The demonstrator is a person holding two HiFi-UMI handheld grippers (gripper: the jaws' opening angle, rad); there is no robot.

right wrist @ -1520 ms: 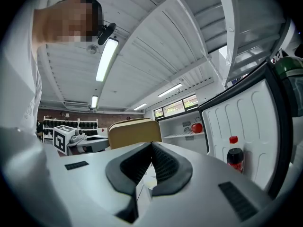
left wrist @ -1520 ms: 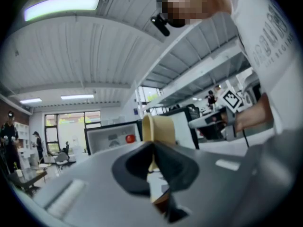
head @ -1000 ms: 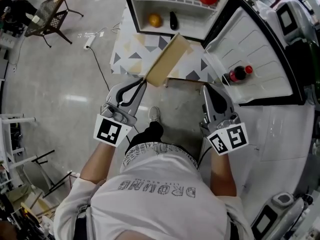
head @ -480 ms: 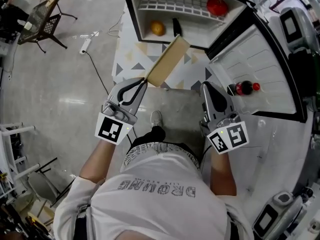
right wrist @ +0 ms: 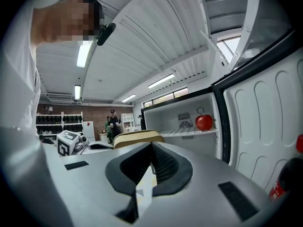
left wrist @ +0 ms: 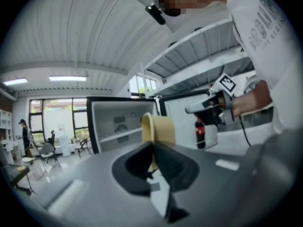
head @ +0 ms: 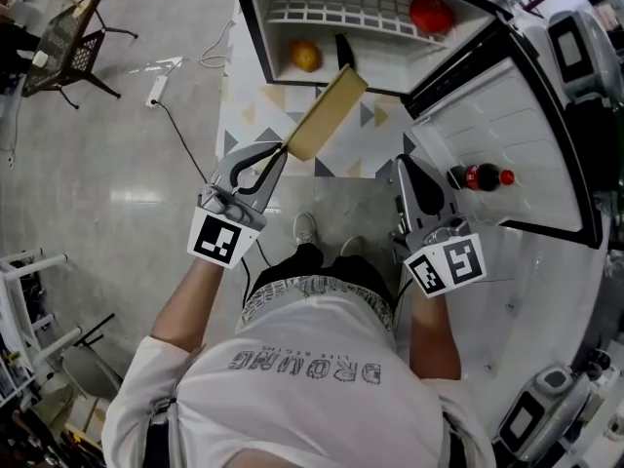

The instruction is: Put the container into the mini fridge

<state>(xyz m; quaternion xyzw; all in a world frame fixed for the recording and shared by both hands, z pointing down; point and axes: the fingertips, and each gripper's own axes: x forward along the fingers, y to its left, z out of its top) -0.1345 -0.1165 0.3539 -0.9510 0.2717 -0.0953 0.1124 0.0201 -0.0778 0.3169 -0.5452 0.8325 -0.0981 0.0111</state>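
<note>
Plainly, the jaws of the left gripper (head: 283,150) are pinched on one edge of the container (head: 328,112), which is held tilted in the air with its far end near the mouth of the fridge (head: 253,27), presumably so it can be slid in endwise. The jaws of the right gripper (head: 401,167) are pressed together on nothing, beside the open door (head: 507,115). An orange (head: 305,57) is seen inside, so a free spot must be chosen.
</note>
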